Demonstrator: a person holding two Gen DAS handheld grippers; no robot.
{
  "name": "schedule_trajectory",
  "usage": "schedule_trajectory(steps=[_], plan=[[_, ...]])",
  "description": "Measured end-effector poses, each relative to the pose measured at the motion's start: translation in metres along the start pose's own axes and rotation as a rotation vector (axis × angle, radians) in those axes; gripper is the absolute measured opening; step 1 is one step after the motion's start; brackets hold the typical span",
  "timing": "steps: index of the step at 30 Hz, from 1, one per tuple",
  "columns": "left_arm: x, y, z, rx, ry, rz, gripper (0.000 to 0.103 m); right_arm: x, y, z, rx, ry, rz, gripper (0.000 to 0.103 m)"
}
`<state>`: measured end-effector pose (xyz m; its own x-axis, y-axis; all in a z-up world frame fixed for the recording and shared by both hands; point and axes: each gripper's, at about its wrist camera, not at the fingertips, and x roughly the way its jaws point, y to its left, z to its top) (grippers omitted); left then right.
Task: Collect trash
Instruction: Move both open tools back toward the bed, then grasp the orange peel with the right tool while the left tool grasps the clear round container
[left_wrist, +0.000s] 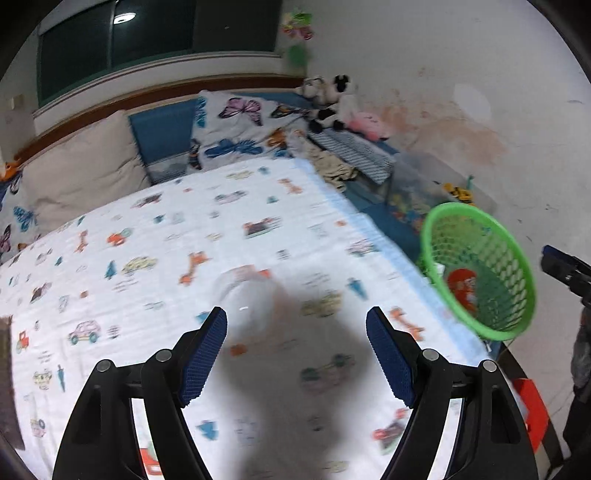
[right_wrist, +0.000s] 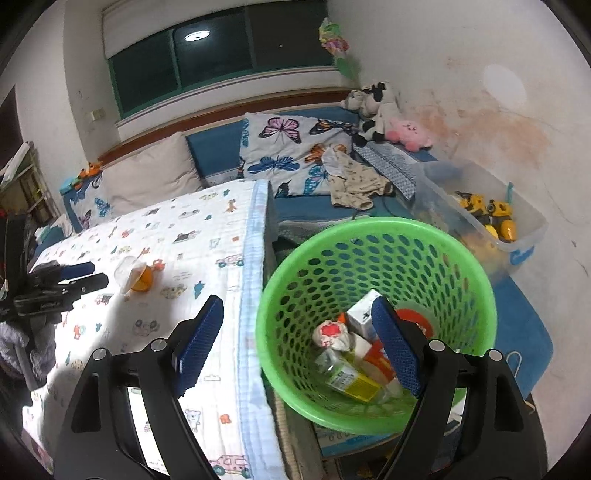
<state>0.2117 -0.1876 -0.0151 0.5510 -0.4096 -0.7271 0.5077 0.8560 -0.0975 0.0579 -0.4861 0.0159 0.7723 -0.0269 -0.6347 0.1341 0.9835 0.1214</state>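
Observation:
A clear plastic cup (left_wrist: 245, 295) lies on the printed bed blanket (left_wrist: 147, 240), blurred, just ahead of my left gripper (left_wrist: 297, 321), which is open and empty. From the right wrist view the cup (right_wrist: 135, 275) holds something orange, and the left gripper (right_wrist: 99, 274) sits just left of it. The green mesh basket (right_wrist: 369, 221) stands beside the bed and holds cartons (right_wrist: 364, 314), a crumpled wrapper (right_wrist: 330, 334) and other trash. My right gripper (right_wrist: 297, 310) is open and empty above the basket's near rim. In the left wrist view the basket (left_wrist: 428, 236) and right gripper (left_wrist: 546, 260) are at the right.
Pillows (right_wrist: 151, 173) and a butterfly quilt (right_wrist: 288, 147) lie at the head of the bed. Plush toys (right_wrist: 373, 110) sit in the corner. A clear bin (right_wrist: 524, 229) with yellow toy trucks stands by the wall, behind the basket. A blue mat (right_wrist: 524, 321) covers the floor.

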Motion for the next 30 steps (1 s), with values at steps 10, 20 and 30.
schedule_trajectory(steps=[10,20,30], plan=[[0.034,0.033,-0.007,-0.020,0.072,0.032,0.075,0.016,0.025,-0.002,-0.038,0.032,0.041,0.082],[0.056,0.033,0.002,-0.031,0.093,0.006,0.076,0.032,0.042,-0.004,-0.061,0.065,0.062,0.082],[0.066,0.040,0.004,-0.090,0.093,-0.036,0.065,0.047,0.053,-0.006,-0.071,0.095,0.078,0.082]])
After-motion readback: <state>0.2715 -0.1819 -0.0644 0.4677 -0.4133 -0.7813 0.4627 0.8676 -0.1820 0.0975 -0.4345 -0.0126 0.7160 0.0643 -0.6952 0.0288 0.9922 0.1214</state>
